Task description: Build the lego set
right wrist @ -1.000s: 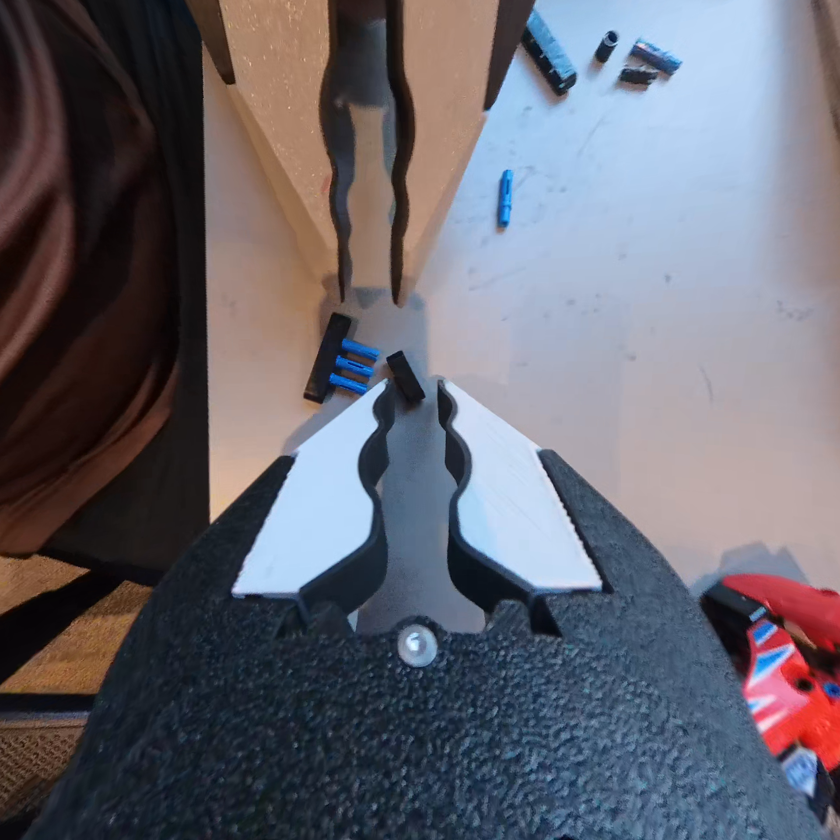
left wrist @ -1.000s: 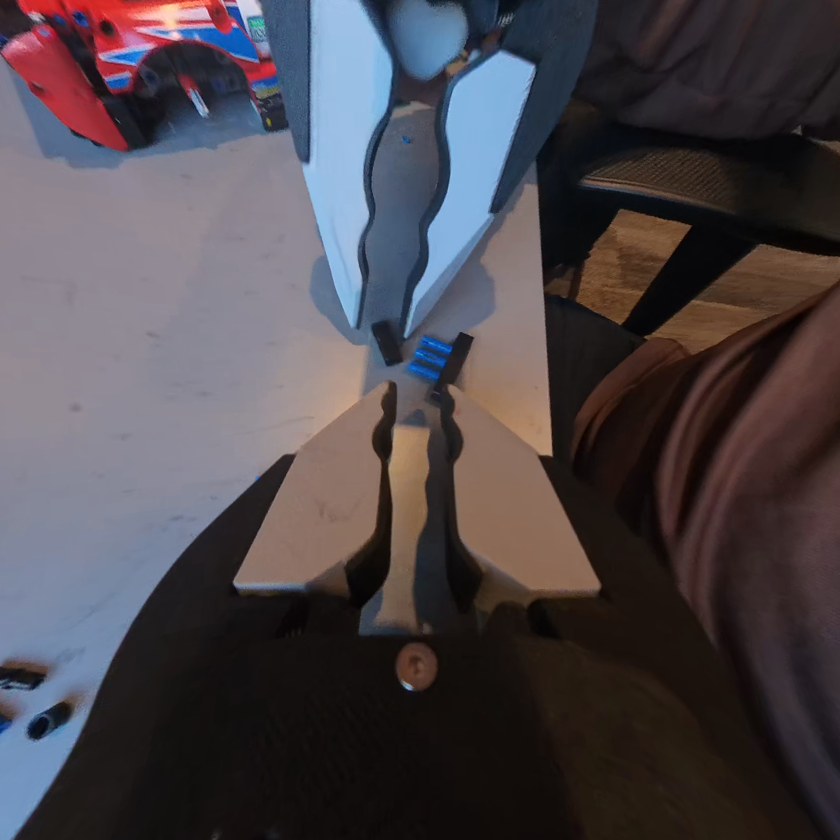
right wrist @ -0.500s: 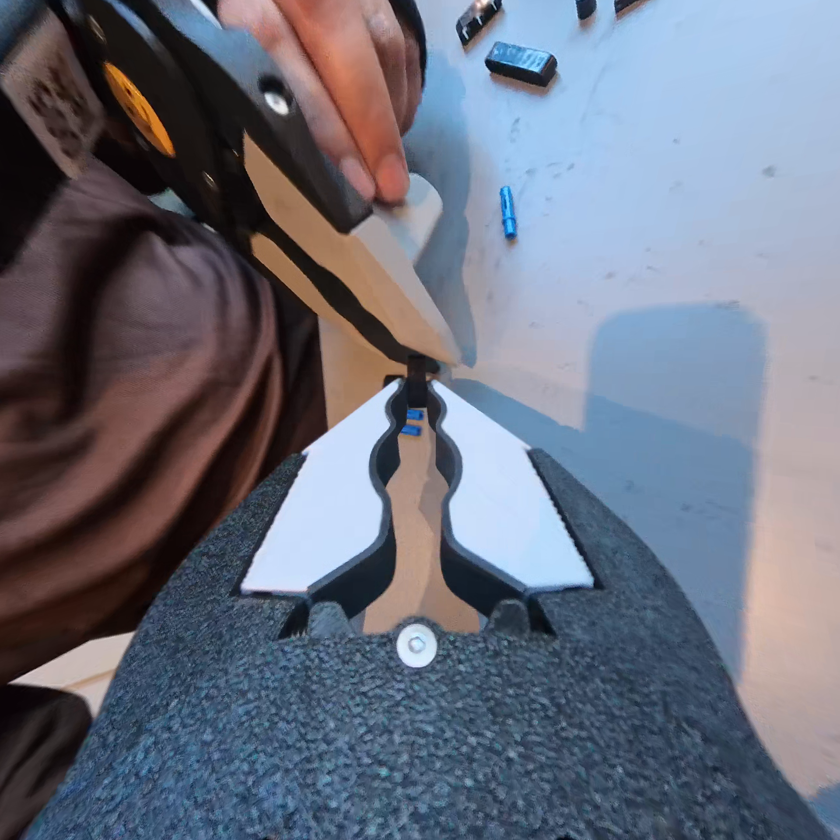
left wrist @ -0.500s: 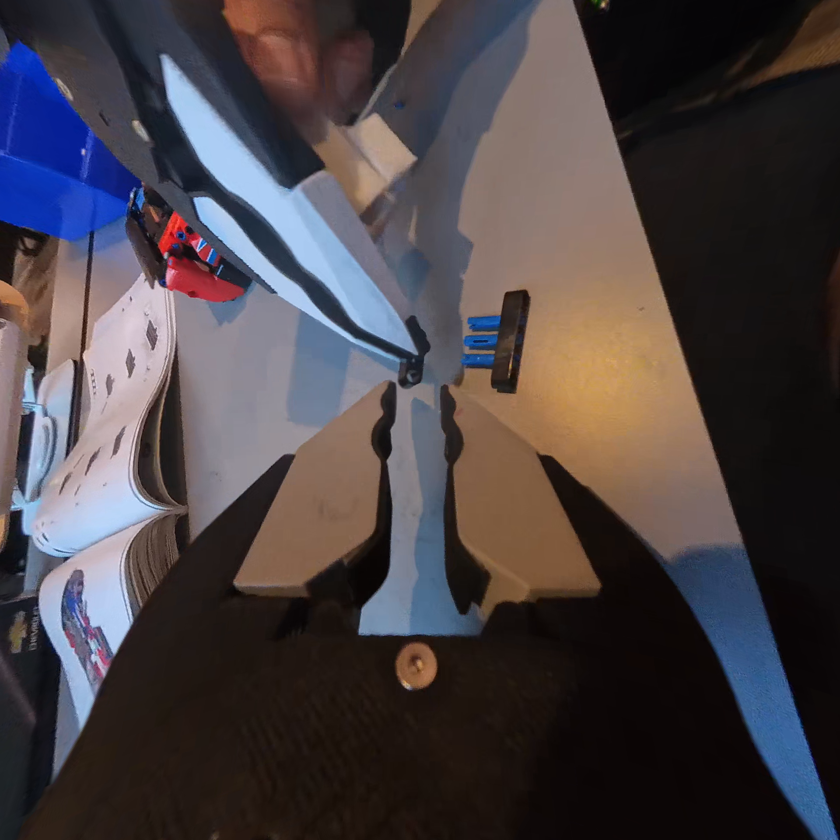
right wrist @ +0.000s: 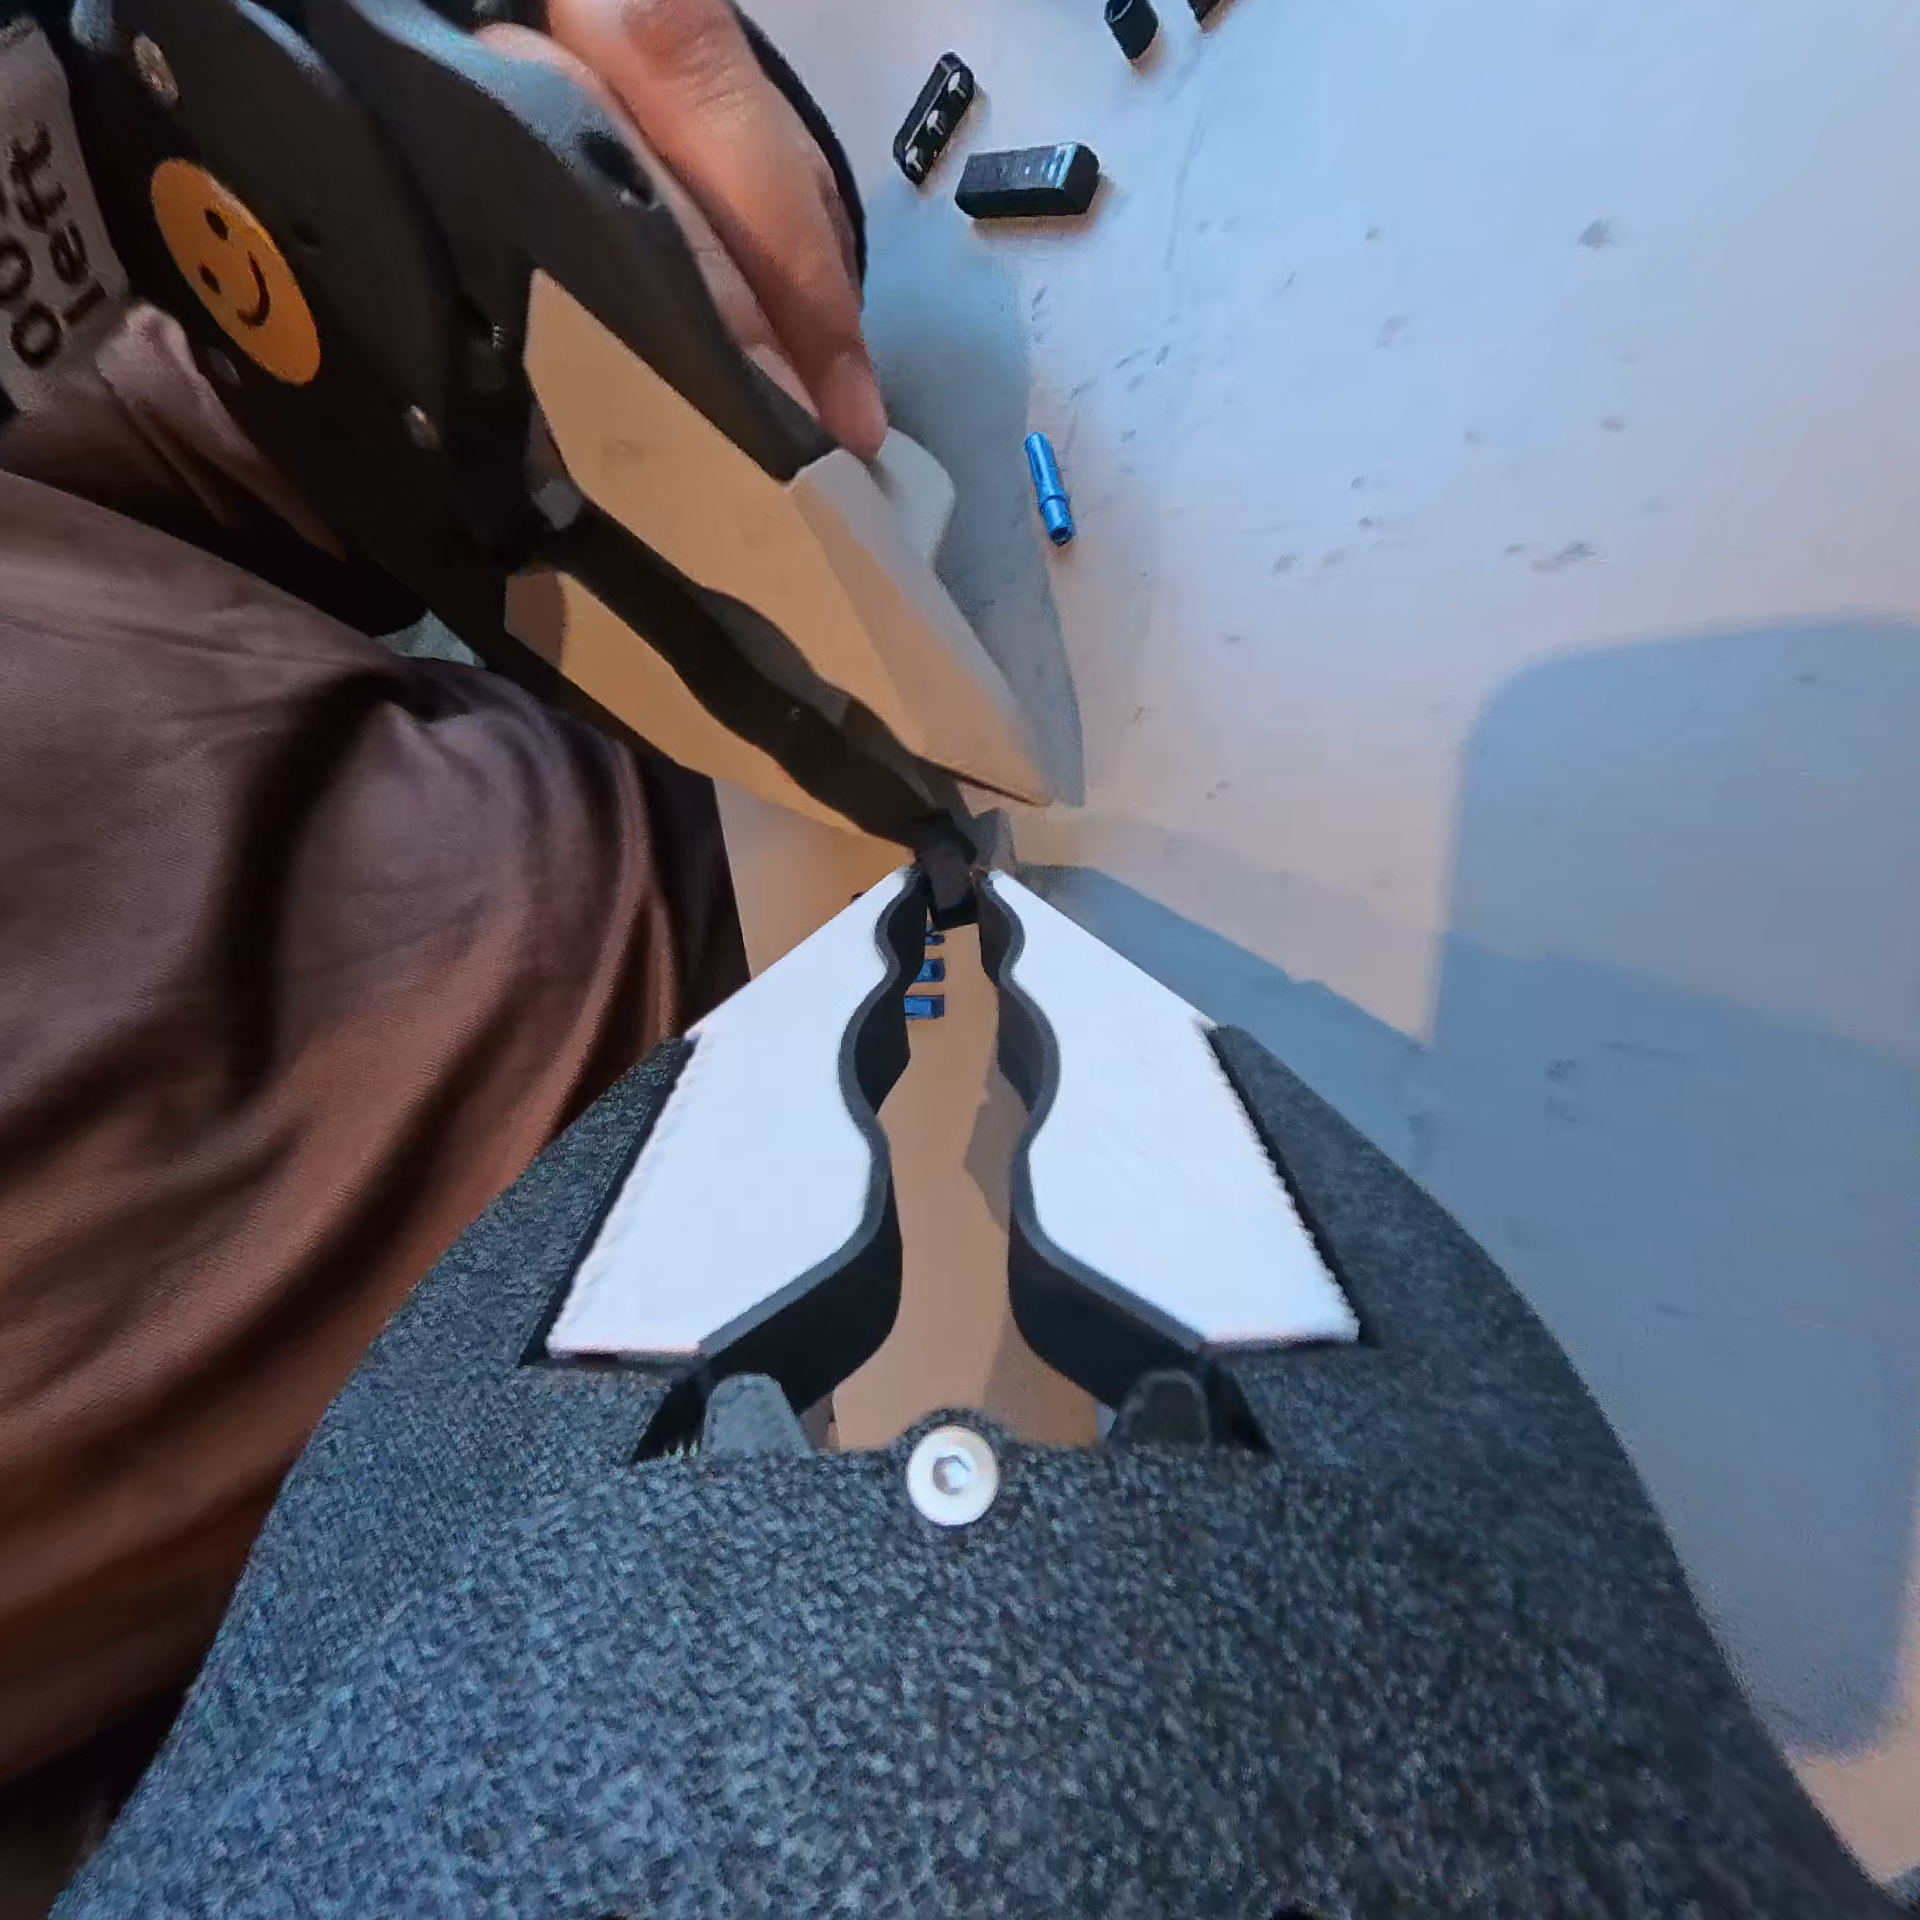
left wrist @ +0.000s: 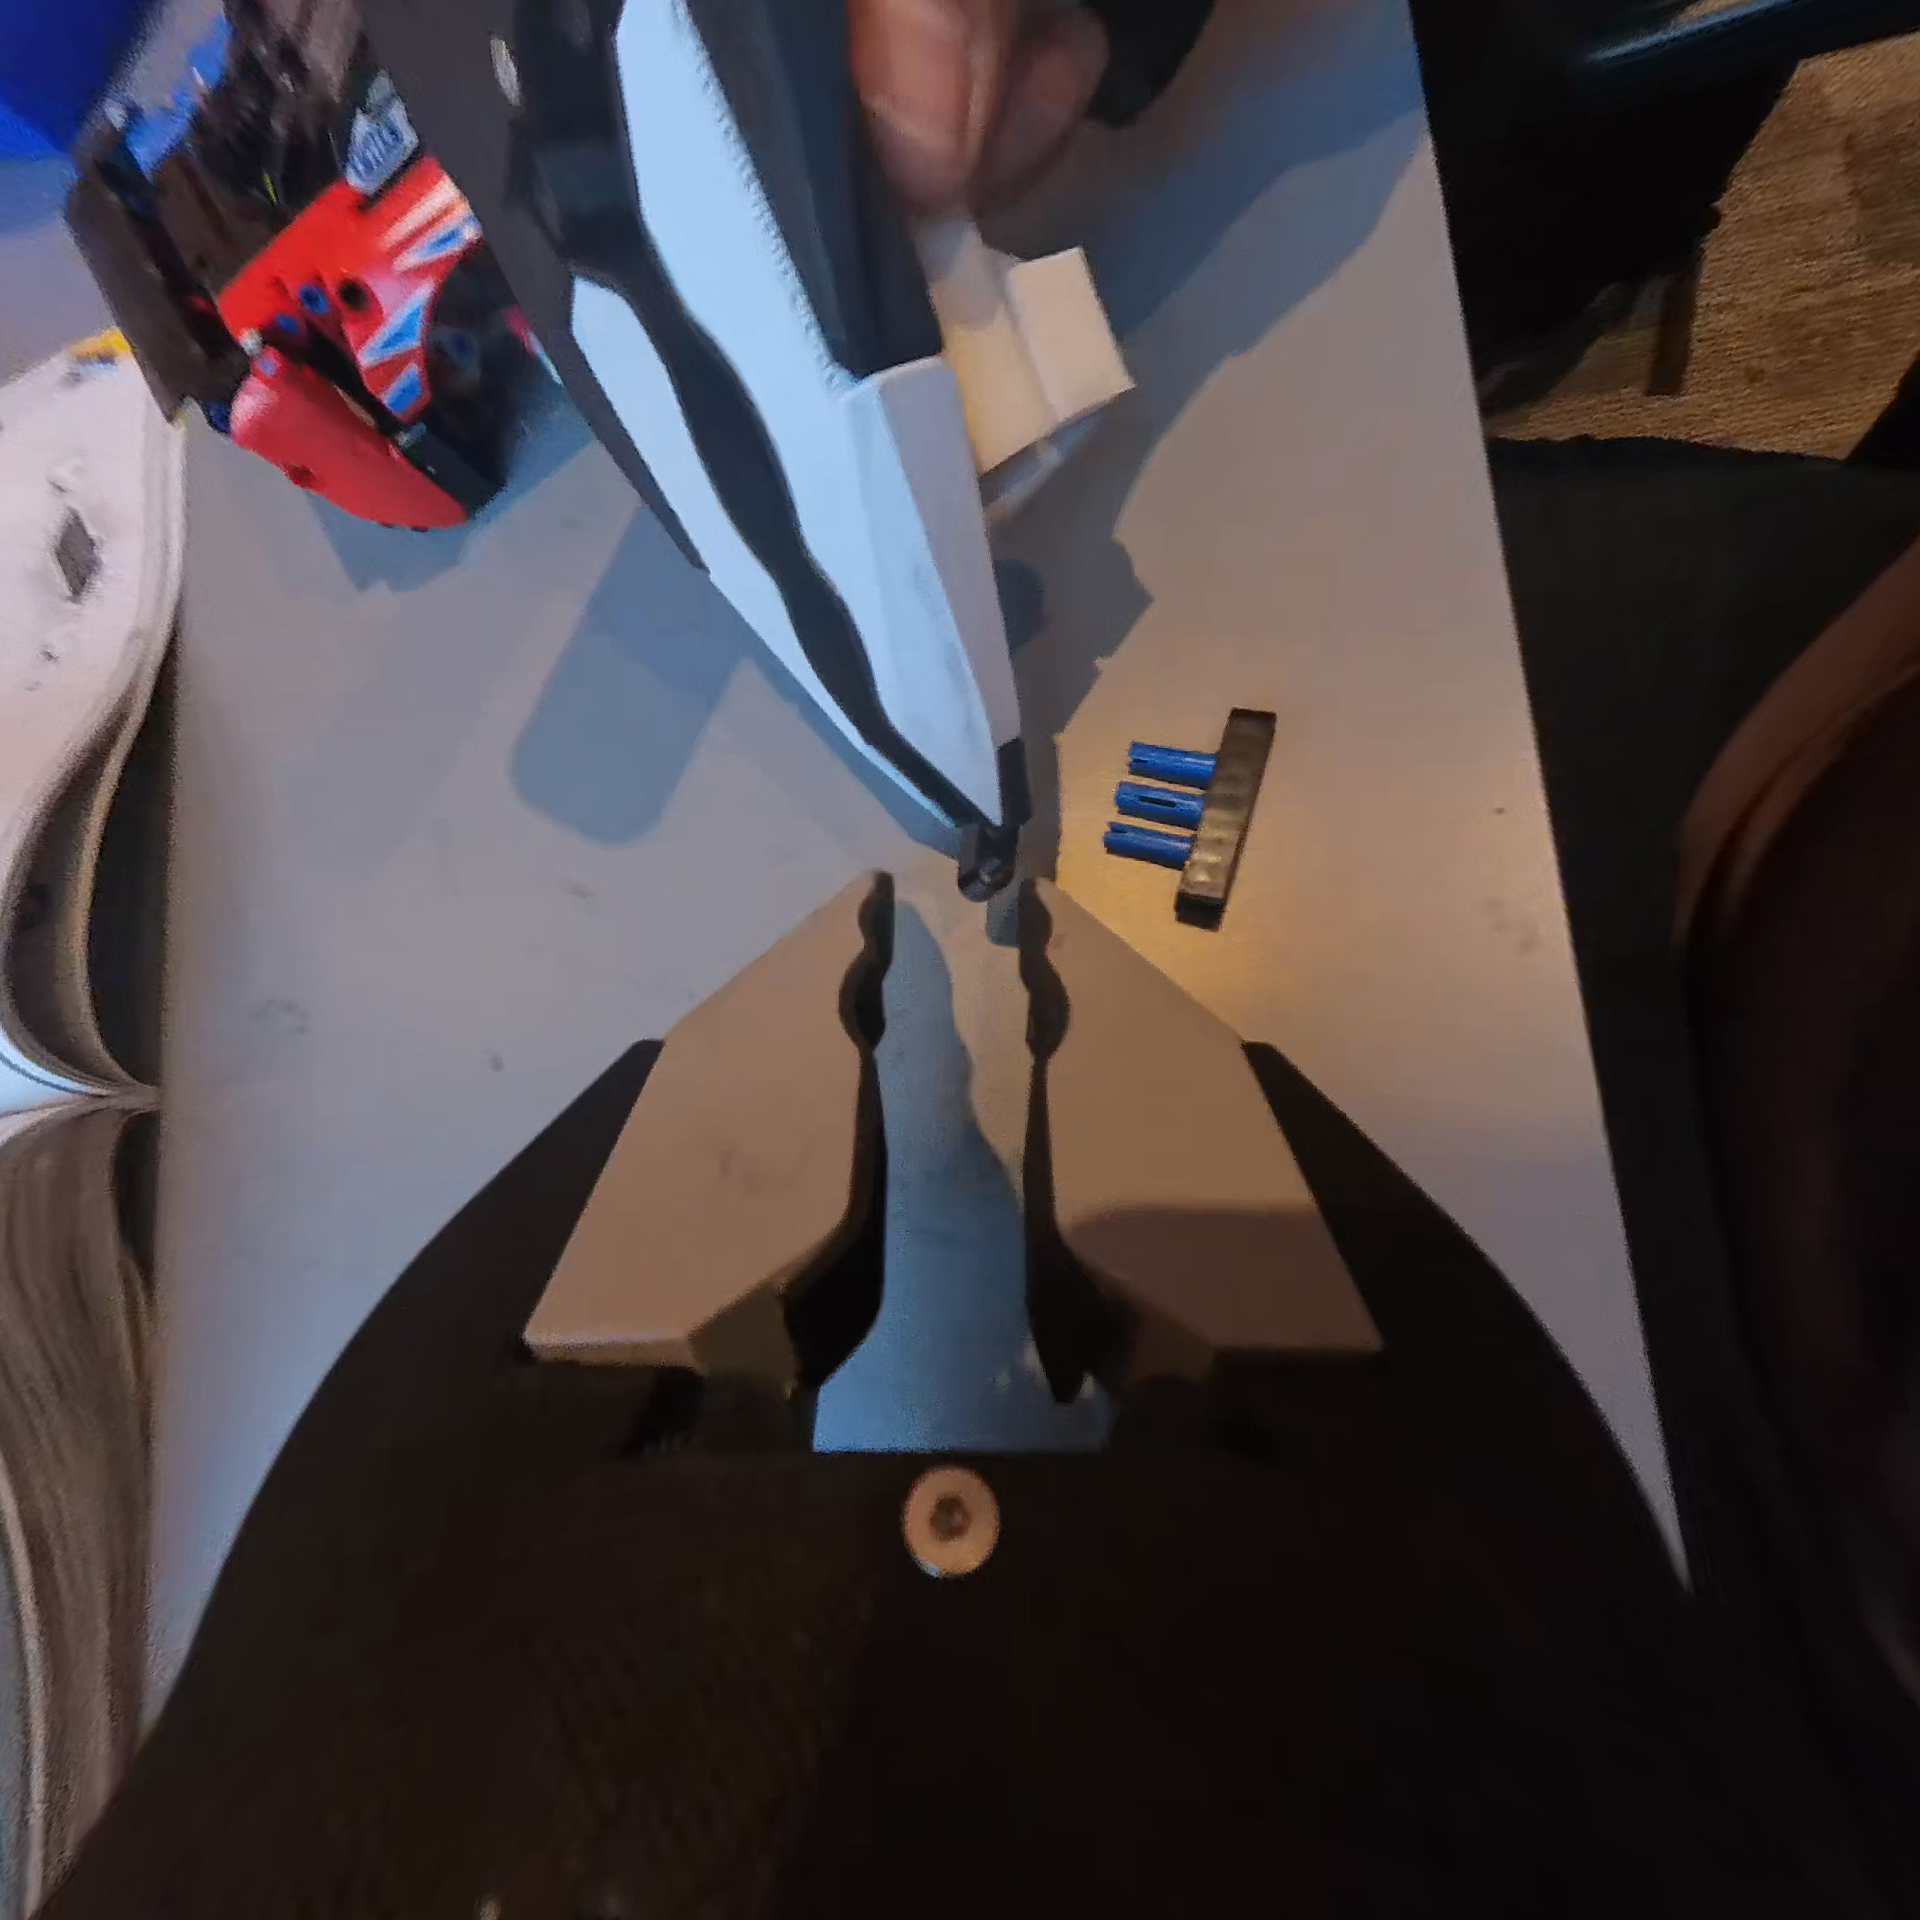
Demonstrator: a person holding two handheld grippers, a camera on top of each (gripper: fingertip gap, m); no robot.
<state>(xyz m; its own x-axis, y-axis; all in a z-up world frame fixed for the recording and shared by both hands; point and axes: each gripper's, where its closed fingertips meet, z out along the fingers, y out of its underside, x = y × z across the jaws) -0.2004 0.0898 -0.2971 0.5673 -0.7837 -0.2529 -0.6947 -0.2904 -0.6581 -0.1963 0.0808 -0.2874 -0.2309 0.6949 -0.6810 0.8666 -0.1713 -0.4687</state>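
The right gripper (right wrist: 951,894) pinches a small black lego piece (left wrist: 992,847) at its fingertips; in the right wrist view that piece is mostly hidden between the fingers, and its exact shape is hard to make out. The left gripper (left wrist: 954,899) points its tips at the piece with fingers a narrow gap apart, holding nothing. In the right wrist view it slants in from the upper left, a person's hand (right wrist: 727,197) on its frame. A black lego beam with three blue pins (left wrist: 1210,821) lies on the pale worktop (left wrist: 416,831) just beside the tips. A red, partly built lego car (left wrist: 343,343) is blurred and cut off. A loose blue pin (right wrist: 1047,486) lies well apart.
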